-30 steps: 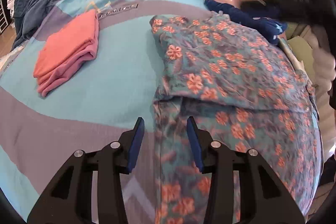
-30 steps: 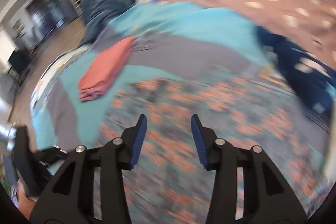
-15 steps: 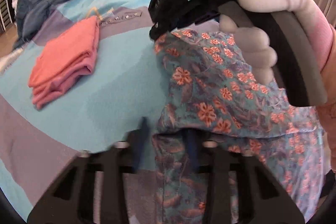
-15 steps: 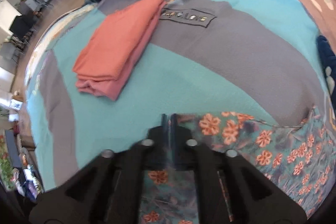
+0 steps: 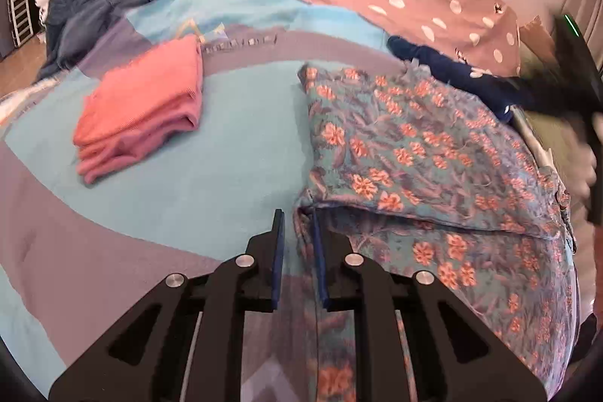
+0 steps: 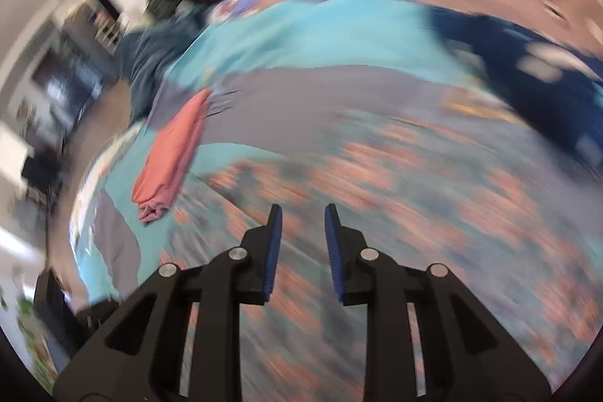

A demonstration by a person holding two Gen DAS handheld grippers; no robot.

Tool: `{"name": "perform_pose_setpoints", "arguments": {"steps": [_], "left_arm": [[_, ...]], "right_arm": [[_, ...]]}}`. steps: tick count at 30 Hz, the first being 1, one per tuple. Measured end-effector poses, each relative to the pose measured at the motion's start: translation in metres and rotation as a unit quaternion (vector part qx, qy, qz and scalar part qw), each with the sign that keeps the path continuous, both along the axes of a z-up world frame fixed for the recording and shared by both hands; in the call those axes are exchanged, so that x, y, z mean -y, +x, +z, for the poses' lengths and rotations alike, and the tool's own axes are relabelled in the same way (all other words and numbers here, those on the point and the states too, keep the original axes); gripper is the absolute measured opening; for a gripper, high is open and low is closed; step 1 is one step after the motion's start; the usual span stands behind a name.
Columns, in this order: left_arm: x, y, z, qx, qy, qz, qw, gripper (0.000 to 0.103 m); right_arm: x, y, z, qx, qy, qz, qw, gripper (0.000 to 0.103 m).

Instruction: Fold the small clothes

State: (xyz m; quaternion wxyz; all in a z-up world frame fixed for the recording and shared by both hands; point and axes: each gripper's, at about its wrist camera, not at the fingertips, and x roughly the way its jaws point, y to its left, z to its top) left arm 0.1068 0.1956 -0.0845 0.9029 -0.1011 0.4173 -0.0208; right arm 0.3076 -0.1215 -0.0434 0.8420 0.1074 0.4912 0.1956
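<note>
— What's on the bed?
— A floral garment, folded over once, filling the right of the frame; a folded pink stack at left.
— The grippers?
— Left gripper: just easing apart, the floral edge between its pads, not pinched. Right gripper (blurred view): just opening, nothing held.

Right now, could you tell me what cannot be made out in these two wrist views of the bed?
- Right wrist view: motion blur smears the floral garment and the room; no print or fold line reads.
- Left wrist view: the left gripper covers the garment's near edge; whether its pads press the fabric between them is unclear.
- Left wrist view: the right gripper is blurred and cut off by the right edge.
- Left wrist view: the blanket label is too blurred to read.
</note>
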Motion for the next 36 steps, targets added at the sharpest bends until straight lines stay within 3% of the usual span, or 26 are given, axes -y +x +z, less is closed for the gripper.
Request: {"name": "perform_pose_setpoints", "arguments": {"steps": [3, 6, 8, 10, 14, 15, 16, 20, 22, 24, 26, 27, 28, 29, 31, 33, 36], "left_arm": [[0.002, -0.009, 0.021, 0.03, -0.025, -0.019, 0.9991, 0.016], [0.018, -0.005, 0.042, 0.053, -0.054, -0.06, 0.9953, 0.016], [0.034, 0.006, 0.045, 0.046, -0.046, -0.08, 0.9947, 0.017], [0.051, 0.024, 0.032, 0.017, -0.043, -0.096, 0.9943, 0.018], [0.064, 0.052, -0.017, -0.056, 0.0, -0.066, 0.9963, 0.018], [0.064, 0.051, -0.018, -0.047, -0.004, -0.061, 0.997, 0.019], [0.065, 0.05, -0.017, -0.038, -0.01, -0.053, 0.9978, 0.019], [0.069, 0.046, -0.01, -0.045, 0.001, -0.038, 0.9983, 0.021], [0.072, 0.045, -0.011, -0.049, 0.023, -0.036, 0.9979, 0.022], [0.068, 0.042, -0.01, -0.049, 0.019, -0.032, 0.9981, 0.022], [0.069, 0.042, -0.008, -0.05, 0.022, -0.025, 0.9982, 0.026], [0.066, 0.041, -0.007, -0.049, 0.025, -0.025, 0.9982, 0.029], [0.072, 0.039, -0.003, -0.044, 0.029, -0.03, 0.9981, 0.029], [0.075, 0.037, 0.0, -0.041, 0.03, -0.035, 0.9981, 0.03], [0.084, 0.032, 0.008, -0.032, 0.027, -0.048, 0.998, 0.032], [0.095, 0.029, 0.019, -0.02, 0.017, -0.064, 0.9976, 0.037], [0.115, 0.027, 0.03, -0.01, 0.009, -0.089, 0.996, 0.042]], "right_arm": [[0.093, -0.05, -0.002, -0.008, -0.009, -0.082, 0.997, 0.027], [0.146, -0.093, -0.022, -0.042, 0.006, -0.124, 0.991, 0.027], [0.158, -0.115, -0.036, -0.056, 0.026, -0.13, 0.99, 0.034], [0.159, -0.126, -0.048, -0.065, 0.054, -0.121, 0.989, 0.055], [0.137, -0.121, -0.072, -0.079, 0.057, -0.087, 0.991, 0.058], [0.13, -0.118, -0.072, -0.069, 0.044, -0.085, 0.993, 0.049], [0.122, -0.115, -0.071, -0.059, 0.029, -0.086, 0.994, 0.008], [0.123, -0.122, -0.056, -0.03, 0.061, -0.116, 0.991, 0.004], [0.126, -0.129, -0.054, -0.024, 0.041, -0.117, 0.992, 0.004], [0.129, -0.134, -0.069, -0.047, 0.016, -0.115, 0.992, 0.008], [0.131, -0.136, -0.074, -0.034, 0.004, -0.111, 0.993, 0.009], [0.135, -0.141, -0.073, -0.027, 0.009, -0.112, 0.993, 0.012], [0.139, -0.146, -0.069, -0.023, 0.013, -0.118, 0.993, 0.026], [0.15, -0.155, -0.062, -0.011, 0.007, -0.132, 0.991, 0.032], [0.169, -0.167, -0.049, 0.022, -0.015, -0.156, 0.987, 0.036], [0.196, -0.173, -0.039, 0.042, -0.059, -0.191, 0.979, 0.036], [0.215, -0.179, -0.037, 0.074, -0.189, -0.21, 0.957, 0.036]]}}
